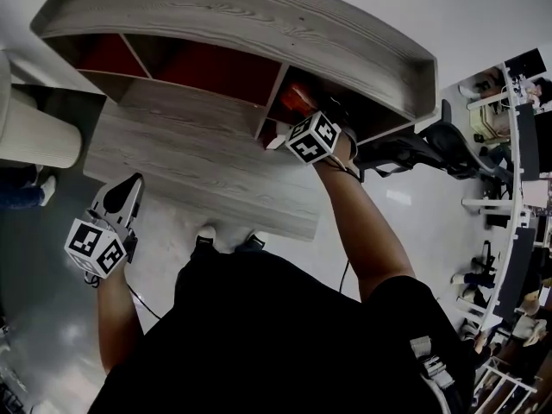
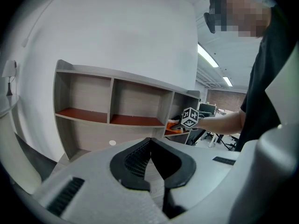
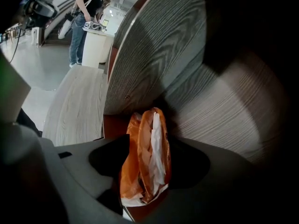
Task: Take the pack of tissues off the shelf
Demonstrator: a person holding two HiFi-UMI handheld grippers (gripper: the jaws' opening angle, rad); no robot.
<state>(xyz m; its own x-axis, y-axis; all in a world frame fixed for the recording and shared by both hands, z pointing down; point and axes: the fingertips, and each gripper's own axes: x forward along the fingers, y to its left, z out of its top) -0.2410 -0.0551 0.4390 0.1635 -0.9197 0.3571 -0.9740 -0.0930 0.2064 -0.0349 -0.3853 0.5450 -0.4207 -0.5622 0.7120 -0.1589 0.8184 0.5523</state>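
An orange pack of tissues [image 3: 147, 125] with white tissue showing stands on the red-brown floor of the shelf's right-hand compartment. It also shows as an orange patch [image 1: 297, 100] in the head view. My right gripper [image 3: 150, 160] reaches into that compartment, open, with the pack between its jaws; its marker cube [image 1: 312, 136] sticks out in front. The grey wooden shelf [image 1: 233, 24] has several compartments with red-brown floors. My left gripper [image 1: 129, 186] hangs low at the left, away from the shelf, shut with nothing in it [image 2: 150, 141].
A wide grey wooden ledge [image 1: 198, 171] runs below the compartments. A white cylinder [image 1: 30, 132] stands at the left, and a black office chair [image 1: 414, 149] at the shelf's right end. A person [image 3: 81, 27] stands at a white counter far off.
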